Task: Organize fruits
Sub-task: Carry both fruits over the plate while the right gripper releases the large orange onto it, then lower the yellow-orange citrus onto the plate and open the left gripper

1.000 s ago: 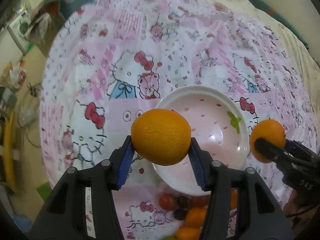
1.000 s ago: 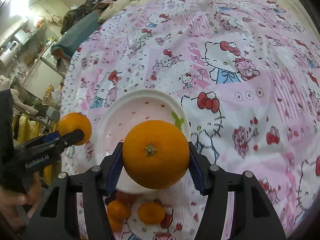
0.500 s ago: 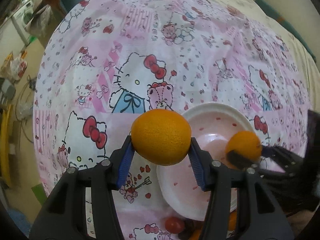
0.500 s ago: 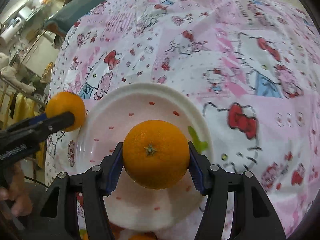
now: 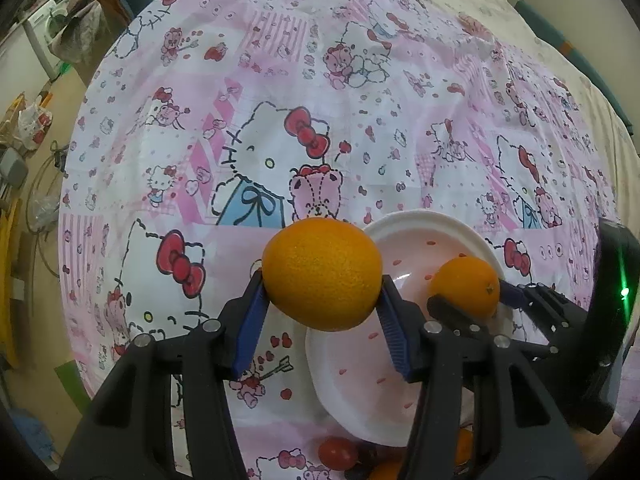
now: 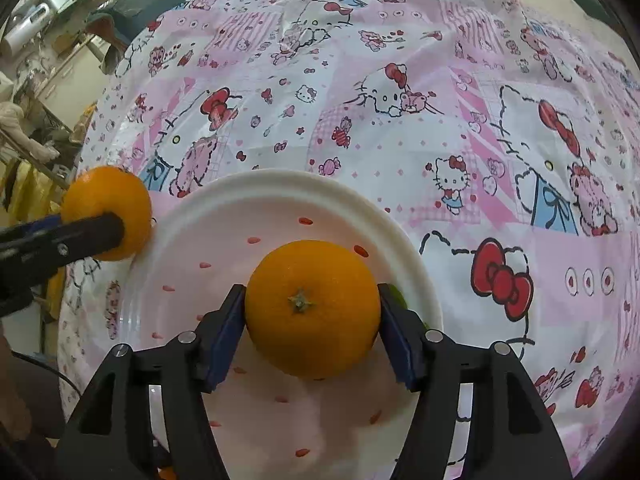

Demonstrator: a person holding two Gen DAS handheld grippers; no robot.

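- Over the white round plate with red specks (image 6: 280,200), my right gripper (image 6: 312,320) points steeply down; its jaws are opening around a round orange with a green stem scar (image 6: 312,308), blue pads barely clear.
- Beside the plate's left rim, my left gripper (image 5: 322,312) tilts down, clamping a second, smooth-sided orange (image 5: 322,274) above the pink cartoon-cat cloth (image 5: 280,120).

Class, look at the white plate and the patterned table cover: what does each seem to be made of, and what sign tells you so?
Plate: probably glazed ceramic or melamine; smooth, glossy white with a thick rounded rim and printed red specks.
Table cover: likely thin plastic sheeting; slight sheen and sharp creases in the printed pink surface.
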